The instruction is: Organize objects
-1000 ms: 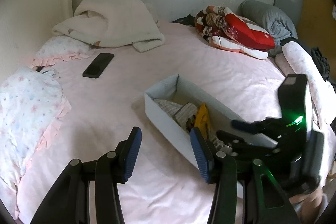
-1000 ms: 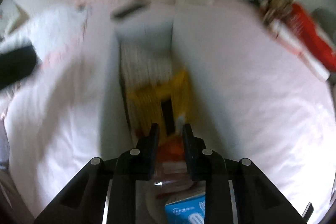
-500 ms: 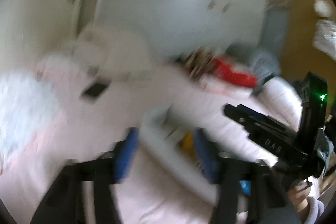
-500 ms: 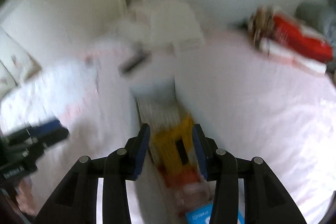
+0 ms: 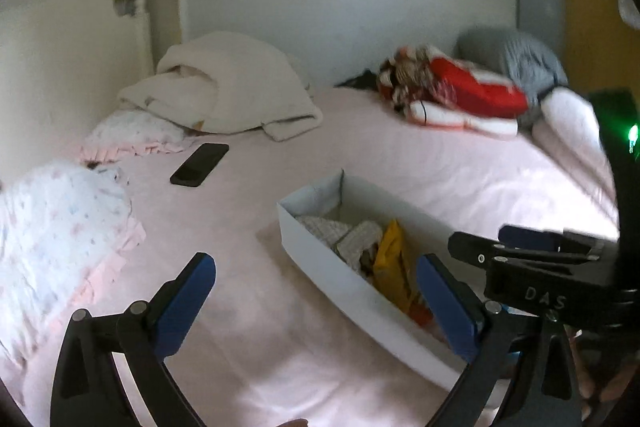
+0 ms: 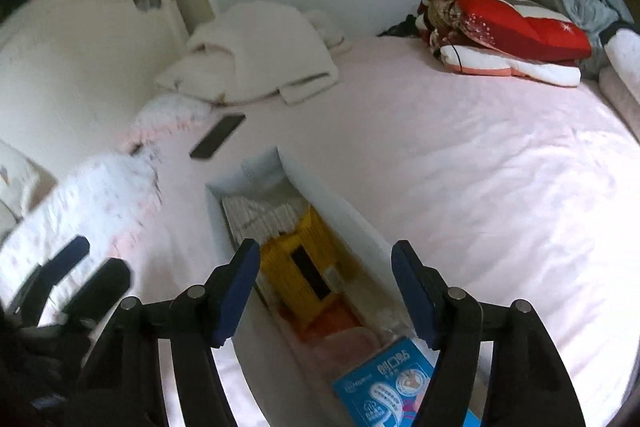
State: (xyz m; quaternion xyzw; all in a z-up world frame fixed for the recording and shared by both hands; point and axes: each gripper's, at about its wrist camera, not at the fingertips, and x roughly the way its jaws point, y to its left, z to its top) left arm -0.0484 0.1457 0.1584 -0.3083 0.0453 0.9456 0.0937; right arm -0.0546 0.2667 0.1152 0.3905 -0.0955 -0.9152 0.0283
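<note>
A long white box (image 5: 340, 291) lies on the pink bed, holding striped cloth (image 5: 324, 227), a yellow packet (image 5: 390, 267) and other small items. My left gripper (image 5: 314, 263) hovers over the box's near left side; its jaws stand wide and are closing slightly, with nothing between them. My right gripper (image 6: 325, 247) hangs above the box (image 6: 352, 223), over the yellow packet (image 6: 304, 259) and an orange item (image 6: 336, 315). Its jaws are opening and grip nothing. A blue packet (image 6: 384, 387) lies at the box's near end. Each gripper shows in the other's view: right (image 5: 520, 247), left (image 6: 84, 259).
A black phone (image 5: 200, 165) lies on the sheet beyond the box. A folded white blanket (image 5: 228, 87) and floral pillows (image 5: 52, 211) sit at the left by the headboard. A red patterned quilt (image 5: 460, 95) and grey pillow (image 5: 516, 59) lie far right.
The right jaws went from nearly shut deep in the box to wide apart, and that gripper drew back from the contents. The left jaws spread wider; its view swung up, then settled.
</note>
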